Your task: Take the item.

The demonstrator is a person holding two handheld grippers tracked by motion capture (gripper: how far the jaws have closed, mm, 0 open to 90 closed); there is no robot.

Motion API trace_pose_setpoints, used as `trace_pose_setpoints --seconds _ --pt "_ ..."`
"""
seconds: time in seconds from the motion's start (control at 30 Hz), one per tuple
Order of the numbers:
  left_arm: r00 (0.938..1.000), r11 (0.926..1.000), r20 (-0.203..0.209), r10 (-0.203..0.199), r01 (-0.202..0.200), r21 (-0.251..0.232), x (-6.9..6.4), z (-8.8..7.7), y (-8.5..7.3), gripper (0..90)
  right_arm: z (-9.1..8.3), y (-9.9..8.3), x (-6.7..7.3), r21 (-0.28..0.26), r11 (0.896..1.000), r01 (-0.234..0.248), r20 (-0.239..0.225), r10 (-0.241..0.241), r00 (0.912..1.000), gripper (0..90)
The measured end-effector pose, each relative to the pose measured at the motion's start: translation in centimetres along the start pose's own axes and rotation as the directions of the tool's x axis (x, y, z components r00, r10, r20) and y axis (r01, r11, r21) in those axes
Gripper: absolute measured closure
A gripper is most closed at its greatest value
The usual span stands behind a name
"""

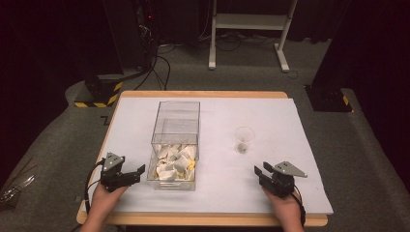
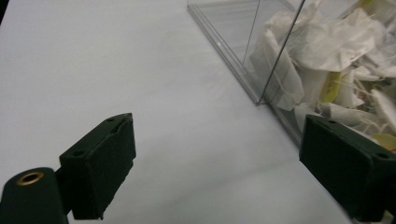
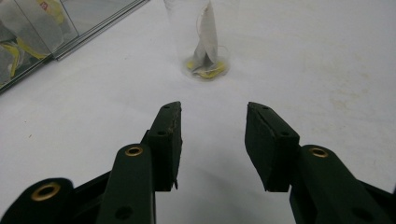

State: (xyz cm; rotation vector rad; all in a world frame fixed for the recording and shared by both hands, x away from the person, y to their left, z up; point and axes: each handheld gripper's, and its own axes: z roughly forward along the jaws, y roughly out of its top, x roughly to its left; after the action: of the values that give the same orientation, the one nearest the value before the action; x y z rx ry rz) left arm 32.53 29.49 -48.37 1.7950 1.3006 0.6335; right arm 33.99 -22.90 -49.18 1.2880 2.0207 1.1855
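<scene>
Grippers number two, one per hand, both low over the white table [image 1: 261,111]. At the left, the left gripper [image 1: 129,175] has its jaws spread wide with nothing between them, just beside the one clear box [image 1: 175,140]. That box holds a heap of white tea bags [image 1: 175,162], too many and too tangled to count. Further right stands one clear cup [image 1: 244,140] with a single tea bag [image 3: 207,44] inside. At the far right, the right gripper [image 1: 261,173] points at the cup, jaws partly apart and empty.
</scene>
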Motion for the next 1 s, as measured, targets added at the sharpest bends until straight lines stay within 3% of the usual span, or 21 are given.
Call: trace_pose_setpoints --seconds 0.13,0.3,0.5,0.7,0.83,1.0 --pt "0.9996 0.9989 0.022 -0.019 0.02 -0.042 -0.1 -1.0 0.4 10.8 -0.1 0.0 -0.2 -0.003 1.0 -0.011 -0.001 0.011 0.9999 56.3" --pt "0.9959 0.9912 0.08 -0.041 0.051 -0.122 -0.5 -2.4 0.8 6.7 0.0 -0.1 -0.2 0.001 1.0 -0.013 -0.003 0.013 0.9999 56.3" --pt "0.9979 0.9868 0.064 0.006 0.005 -0.162 -1.6 -3.8 0.9 8.6 0.2 -0.2 -0.2 0.016 1.0 -0.003 0.002 0.003 1.0 56.2" --pt "0.9978 0.9802 0.044 0.05 -0.04 -0.194 -3.3 -5.4 0.0 13.4 0.2 -0.2 -0.2 0.022 1.0 0.002 0.009 -0.002 1.0 56.4" --pt "0.9979 0.9705 0.059 0.029 -0.014 -0.241 -3.9 -6.3 -0.5 13.5 0.2 -0.2 -0.2 0.025 1.0 0.01 0.013 -0.01 0.9999 56.4" --pt "0.9954 0.9716 0.091 0.03 -0.007 -0.237 -4.6 -6.6 -0.9 11.8 0.1 -0.2 -0.1 0.027 1.0 0.009 0.013 -0.009 0.9999 56.4"
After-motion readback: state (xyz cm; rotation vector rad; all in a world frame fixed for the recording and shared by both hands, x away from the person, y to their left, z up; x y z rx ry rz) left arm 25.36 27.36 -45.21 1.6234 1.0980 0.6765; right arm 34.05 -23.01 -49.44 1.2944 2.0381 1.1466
